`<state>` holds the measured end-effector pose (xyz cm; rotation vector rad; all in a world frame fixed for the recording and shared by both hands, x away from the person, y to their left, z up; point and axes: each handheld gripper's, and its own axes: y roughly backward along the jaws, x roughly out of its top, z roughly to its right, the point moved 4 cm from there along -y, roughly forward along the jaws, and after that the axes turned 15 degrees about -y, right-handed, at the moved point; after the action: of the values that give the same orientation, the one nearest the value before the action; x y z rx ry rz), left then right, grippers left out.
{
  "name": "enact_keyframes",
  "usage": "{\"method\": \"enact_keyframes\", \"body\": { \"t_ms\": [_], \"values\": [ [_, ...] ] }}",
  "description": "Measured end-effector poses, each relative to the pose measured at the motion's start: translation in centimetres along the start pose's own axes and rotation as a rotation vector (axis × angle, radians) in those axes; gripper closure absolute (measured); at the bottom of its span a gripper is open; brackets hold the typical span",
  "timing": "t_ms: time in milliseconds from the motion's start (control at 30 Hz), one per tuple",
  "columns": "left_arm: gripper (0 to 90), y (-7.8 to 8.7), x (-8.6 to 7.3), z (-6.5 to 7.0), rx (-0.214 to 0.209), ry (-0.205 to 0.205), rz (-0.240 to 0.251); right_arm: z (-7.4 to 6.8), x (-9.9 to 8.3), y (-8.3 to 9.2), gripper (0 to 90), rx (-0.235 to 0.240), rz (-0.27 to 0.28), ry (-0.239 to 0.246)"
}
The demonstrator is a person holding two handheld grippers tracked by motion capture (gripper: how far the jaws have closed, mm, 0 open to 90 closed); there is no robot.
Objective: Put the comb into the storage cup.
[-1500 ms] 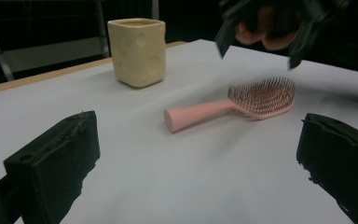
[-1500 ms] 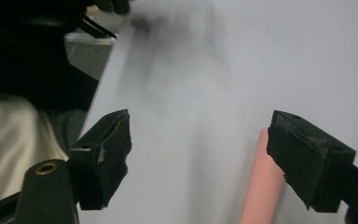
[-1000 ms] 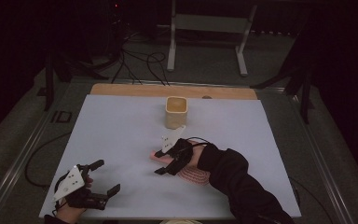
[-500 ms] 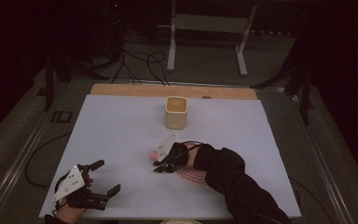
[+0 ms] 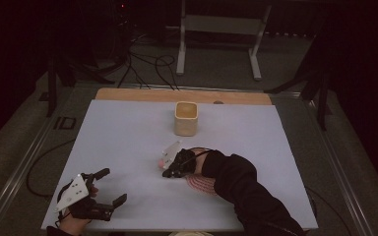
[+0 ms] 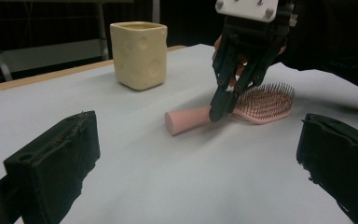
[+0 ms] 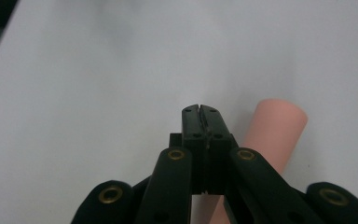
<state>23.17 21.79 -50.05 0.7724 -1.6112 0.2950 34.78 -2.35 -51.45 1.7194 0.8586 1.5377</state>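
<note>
My right claw had just closed, pressed together on nothing. The pink hairbrush lay on the counter, handle at 3 o'clock of it. Lifting would leave it behind or roll it.

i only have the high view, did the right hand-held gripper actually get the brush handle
observer: no. In the right gripper view the right hand-held gripper has just been closing, and its jaws now meet with nothing between them. The pink handle lies beside them.
operator: which way are the bristles facing
observer: Up. The left gripper view shows the hairbrush lying on its back on the table, bristles upward.
operator: is that cup plain
observer: No. In the left gripper view the cup has round dimples pressed into its sides.
</note>
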Motion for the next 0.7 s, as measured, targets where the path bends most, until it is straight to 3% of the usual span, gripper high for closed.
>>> {"method": "enact_keyframes", "body": {
  "t_ms": [333, 700],
  "values": [
    [0.1, 0.1, 0.0, -0.1, 0.006, 0.001, 0.007, 0.5, -0.2, -0.6, 90.0, -0.033, -0.047, -0.001],
    [0.1, 0.2, 0.1, 0.0, 0.009, -0.006, 0.007, 1.1, -0.7, -1.0, 90.0, -0.051, -0.064, -0.045]
  ]
}}
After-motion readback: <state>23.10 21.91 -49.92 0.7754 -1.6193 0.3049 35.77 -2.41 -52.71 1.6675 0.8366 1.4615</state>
